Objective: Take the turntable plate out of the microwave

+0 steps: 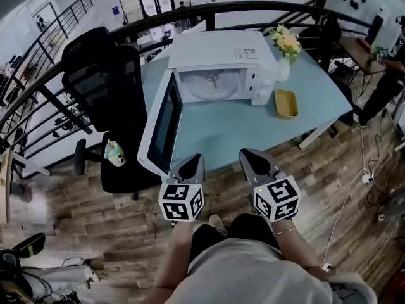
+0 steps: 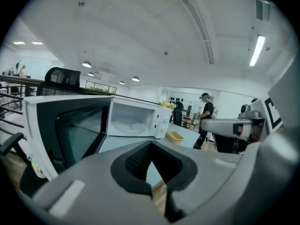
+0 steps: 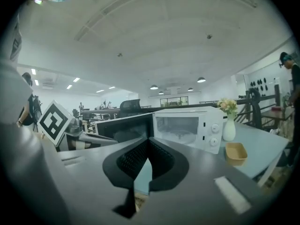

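Observation:
A white microwave (image 1: 221, 65) stands on the light blue table (image 1: 253, 132) with its door (image 1: 159, 126) swung open to the left. Inside lies the clear glass turntable plate (image 1: 212, 85), also visible in the left gripper view (image 2: 126, 125) and the right gripper view (image 3: 185, 134). My left gripper (image 1: 192, 162) and right gripper (image 1: 252, 158) hover side by side at the table's near edge, well short of the microwave. Both are shut with nothing held, as the left gripper's (image 2: 151, 148) and right gripper's (image 3: 149, 143) own views show.
A yellow tray (image 1: 285, 103) and a white vase of flowers (image 1: 284, 50) sit right of the microwave. A black office chair (image 1: 104, 87) with a small cup (image 1: 114, 152) on its seat stands left of the door. A railing curves behind. A person (image 1: 387, 81) stands far right.

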A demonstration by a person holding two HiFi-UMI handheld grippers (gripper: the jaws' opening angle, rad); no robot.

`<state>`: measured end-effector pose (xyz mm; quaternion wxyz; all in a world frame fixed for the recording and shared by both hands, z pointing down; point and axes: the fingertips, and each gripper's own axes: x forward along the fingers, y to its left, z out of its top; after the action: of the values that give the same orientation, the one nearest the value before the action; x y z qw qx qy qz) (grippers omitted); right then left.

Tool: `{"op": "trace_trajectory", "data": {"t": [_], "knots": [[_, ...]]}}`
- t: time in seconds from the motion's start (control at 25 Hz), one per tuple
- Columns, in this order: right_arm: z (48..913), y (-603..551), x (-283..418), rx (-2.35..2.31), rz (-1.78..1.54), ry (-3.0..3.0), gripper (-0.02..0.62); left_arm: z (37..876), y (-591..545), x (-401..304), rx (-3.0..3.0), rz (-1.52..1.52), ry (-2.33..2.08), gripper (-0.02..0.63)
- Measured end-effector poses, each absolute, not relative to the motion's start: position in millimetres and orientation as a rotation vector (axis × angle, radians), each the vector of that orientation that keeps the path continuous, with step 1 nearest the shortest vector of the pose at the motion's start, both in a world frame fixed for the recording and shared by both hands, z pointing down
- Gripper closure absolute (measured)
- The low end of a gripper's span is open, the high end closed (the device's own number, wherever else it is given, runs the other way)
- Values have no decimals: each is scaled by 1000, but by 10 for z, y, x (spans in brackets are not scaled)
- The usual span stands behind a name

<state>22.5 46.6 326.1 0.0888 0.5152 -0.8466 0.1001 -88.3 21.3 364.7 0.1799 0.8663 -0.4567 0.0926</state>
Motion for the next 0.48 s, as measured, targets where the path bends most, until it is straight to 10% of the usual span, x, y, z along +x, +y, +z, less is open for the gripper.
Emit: {"op": "trace_trajectory", "data": {"t": [0.48], "knots": [[3581,184,336,1545,369,-2433,580,4050,-82,-849,2362,312,-1252,606]]}}
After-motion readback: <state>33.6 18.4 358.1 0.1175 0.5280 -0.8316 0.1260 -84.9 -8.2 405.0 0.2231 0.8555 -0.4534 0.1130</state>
